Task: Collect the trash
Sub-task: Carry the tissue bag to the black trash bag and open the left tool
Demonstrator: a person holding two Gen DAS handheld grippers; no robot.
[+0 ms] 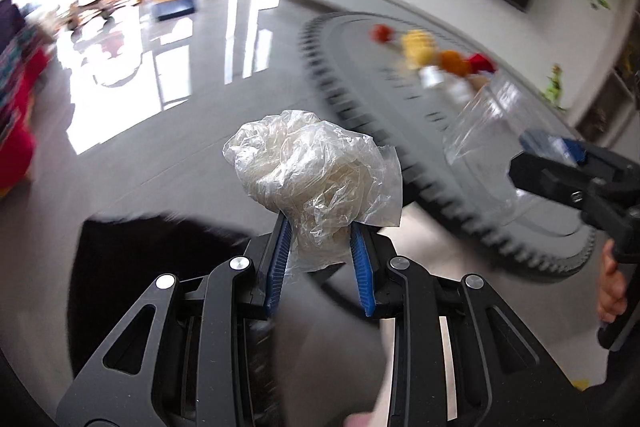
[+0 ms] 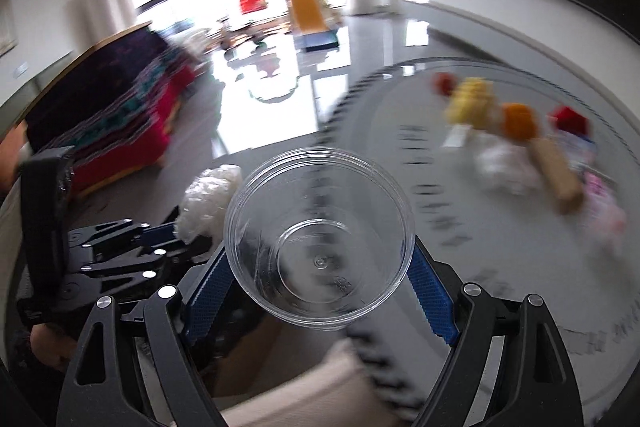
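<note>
A round grey surface (image 2: 500, 267) with a notched rim serves as the landmark. On its far side lies a blurred row of toys: a red ball (image 2: 443, 83), a yellow block (image 2: 470, 103), an orange piece (image 2: 520, 119) and a wooden cylinder (image 2: 556, 171). Beyond the surface, across the glossy floor (image 1: 160, 131), stands a yellow slide (image 2: 308, 13). Left of the surface sits a red and dark patterned sofa (image 2: 120, 123).

A crumpled wad of clear plastic film (image 1: 312, 167) sticks up, pinched at its lower end between blue pads. Just beside it, a clear plastic cup (image 2: 319, 238) is held by its sides, empty, its round mouth facing the right wrist camera.
</note>
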